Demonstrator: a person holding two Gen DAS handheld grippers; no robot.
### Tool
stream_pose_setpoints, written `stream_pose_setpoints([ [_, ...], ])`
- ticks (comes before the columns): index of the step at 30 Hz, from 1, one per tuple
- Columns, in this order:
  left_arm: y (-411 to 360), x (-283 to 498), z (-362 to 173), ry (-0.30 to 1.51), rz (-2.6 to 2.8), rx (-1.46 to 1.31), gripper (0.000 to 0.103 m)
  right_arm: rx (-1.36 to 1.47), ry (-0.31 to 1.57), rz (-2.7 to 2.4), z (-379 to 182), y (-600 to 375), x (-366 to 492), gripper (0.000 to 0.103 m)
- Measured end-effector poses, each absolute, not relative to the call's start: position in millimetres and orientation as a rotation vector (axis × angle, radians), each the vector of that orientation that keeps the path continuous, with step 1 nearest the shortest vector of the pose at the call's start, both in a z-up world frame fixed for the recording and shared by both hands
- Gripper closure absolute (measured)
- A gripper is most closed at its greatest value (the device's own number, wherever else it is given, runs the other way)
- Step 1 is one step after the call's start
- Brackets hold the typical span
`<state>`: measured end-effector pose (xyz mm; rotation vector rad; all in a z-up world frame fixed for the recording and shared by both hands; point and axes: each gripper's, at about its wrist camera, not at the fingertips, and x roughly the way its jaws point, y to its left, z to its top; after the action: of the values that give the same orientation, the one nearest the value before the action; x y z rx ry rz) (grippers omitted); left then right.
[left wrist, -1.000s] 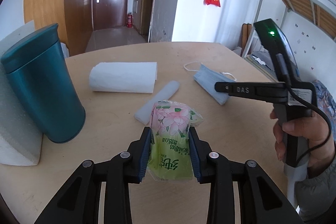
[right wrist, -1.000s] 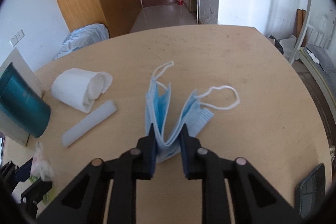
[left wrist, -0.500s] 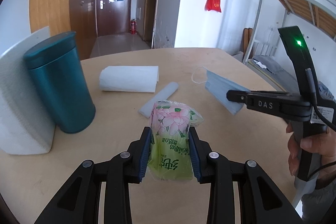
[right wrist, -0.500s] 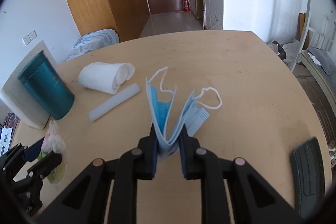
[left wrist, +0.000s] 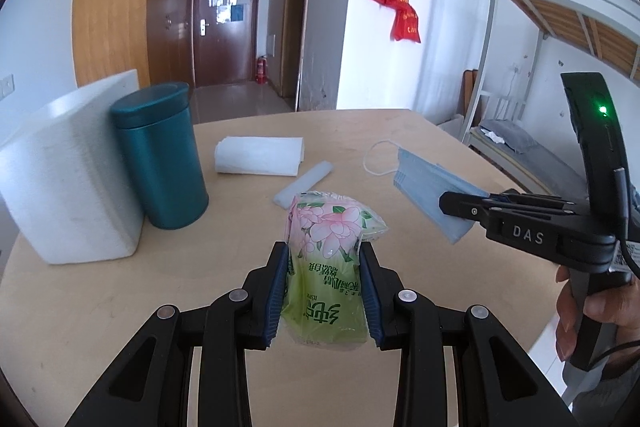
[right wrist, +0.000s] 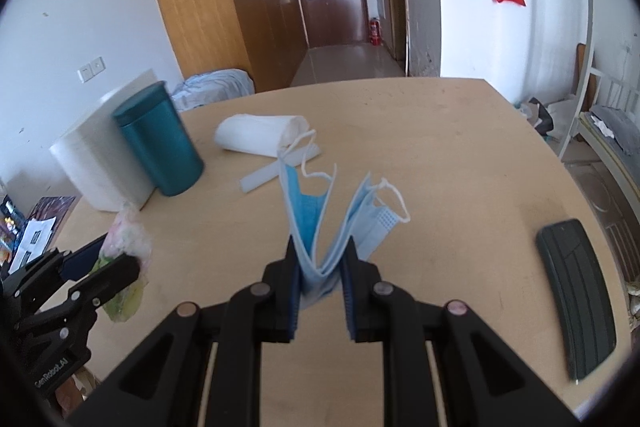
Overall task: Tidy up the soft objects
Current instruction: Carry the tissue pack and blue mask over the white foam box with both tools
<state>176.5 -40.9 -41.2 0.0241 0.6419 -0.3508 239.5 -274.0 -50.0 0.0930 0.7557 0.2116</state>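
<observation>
My left gripper (left wrist: 324, 255) is shut on a green tissue pack (left wrist: 326, 267) with pink flowers, held above the wooden table (left wrist: 120, 307). In the right wrist view that left gripper (right wrist: 116, 259) shows at the lower left with the tissue pack (right wrist: 124, 239). My right gripper (right wrist: 320, 255) is shut on a folded blue face mask (right wrist: 316, 219), its white ear loops hanging free. From the left wrist camera, the mask (left wrist: 428, 187) hangs from the right gripper (left wrist: 448, 205), held by a hand (left wrist: 592, 311). A white rolled towel (left wrist: 258, 155) and a white foam strip (left wrist: 304, 183) lie on the table beyond.
A teal canister (left wrist: 160, 159) stands at the left against a white foam block (left wrist: 68, 179). A black flat object (right wrist: 576, 311) lies near the table's right edge. A bunk bed (left wrist: 560, 27) stands at the right, a hallway with a door behind.
Both grippers have pulled back and risen with their loads. The mask has lifted off the table. The canister and foam block now sit farther away and more in view.
</observation>
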Motion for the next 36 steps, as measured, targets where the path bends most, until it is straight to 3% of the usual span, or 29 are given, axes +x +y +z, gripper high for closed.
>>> stream_pose_setpoints([
  [20, -15, 69, -28, 0.561, -0.304, 0.025, 0.067, 0.065, 0.636, 0.288, -25, -249, 138, 0.081],
  [36, 31, 34, -6, 0.502, -0.195, -0.016, 0.067, 0.026, 0.583, 0.39, -14, -213, 113, 0.081],
])
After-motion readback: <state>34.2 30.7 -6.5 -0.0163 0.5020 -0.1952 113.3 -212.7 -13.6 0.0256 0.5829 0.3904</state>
